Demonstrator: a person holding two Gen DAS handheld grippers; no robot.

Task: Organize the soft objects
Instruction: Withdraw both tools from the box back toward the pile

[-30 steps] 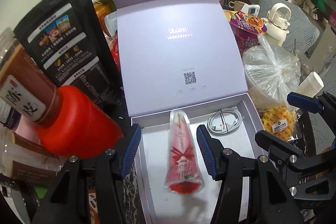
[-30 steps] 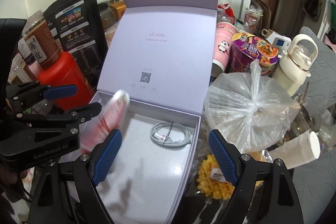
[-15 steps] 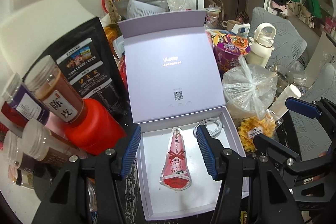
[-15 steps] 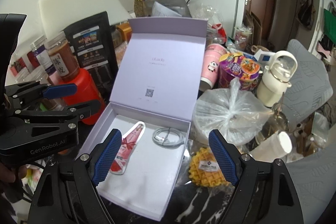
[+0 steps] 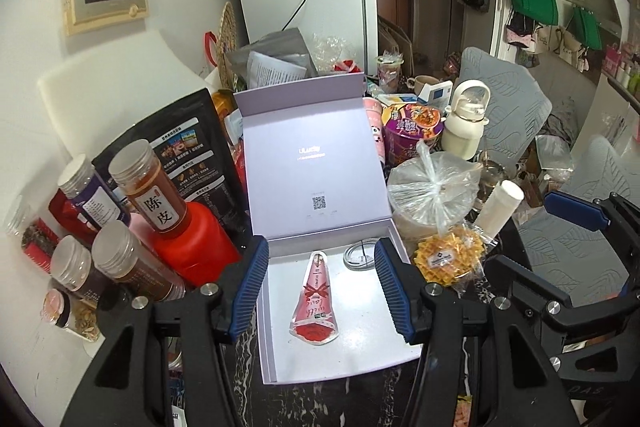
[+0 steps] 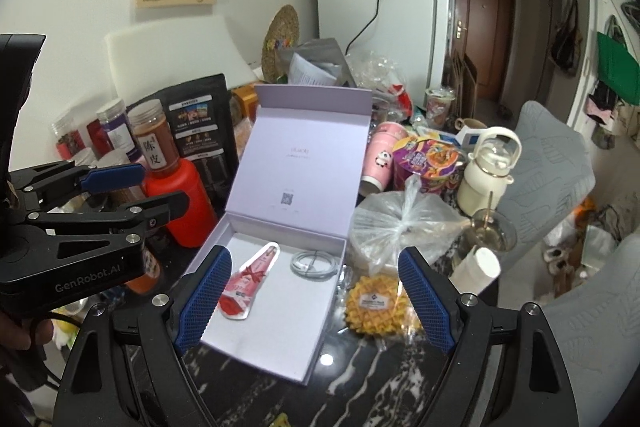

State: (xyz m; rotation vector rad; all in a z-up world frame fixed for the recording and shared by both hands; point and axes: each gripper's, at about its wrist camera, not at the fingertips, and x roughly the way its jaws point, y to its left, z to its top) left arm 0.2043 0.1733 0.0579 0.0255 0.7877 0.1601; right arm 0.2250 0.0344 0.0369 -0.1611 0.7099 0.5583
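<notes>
An open lilac box [image 5: 280, 367] [image 6: 320, 351] sits on the dark marble table with its lid standing up. A pink and red cone-shaped pouch [image 5: 315, 301] [image 6: 244, 287] lies flat inside it, beside a coiled white cable [image 5: 358, 255] [image 6: 314, 265]. A wrapped yellow waffle [image 5: 446, 259] [image 6: 374, 305] lies on the table right of the box. My left gripper [image 5: 322, 293] is open and empty, held back above the box's near end. My right gripper [image 6: 316, 301] is open and empty, above the box's right edge and the waffle.
Jars and a red bottle [image 5: 192, 245] crowd the left of the box, with a black pouch [image 5: 180, 151] behind. A knotted plastic bag [image 5: 434, 191], a noodle cup [image 5: 412, 129] and a cream kettle [image 5: 466, 125] stand on the right. A fridge [image 5: 308, 11] is at the back.
Both grippers have pulled up and back from the box. The pouch, blurred as it dropped a second ago, now lies still on the box floor.
</notes>
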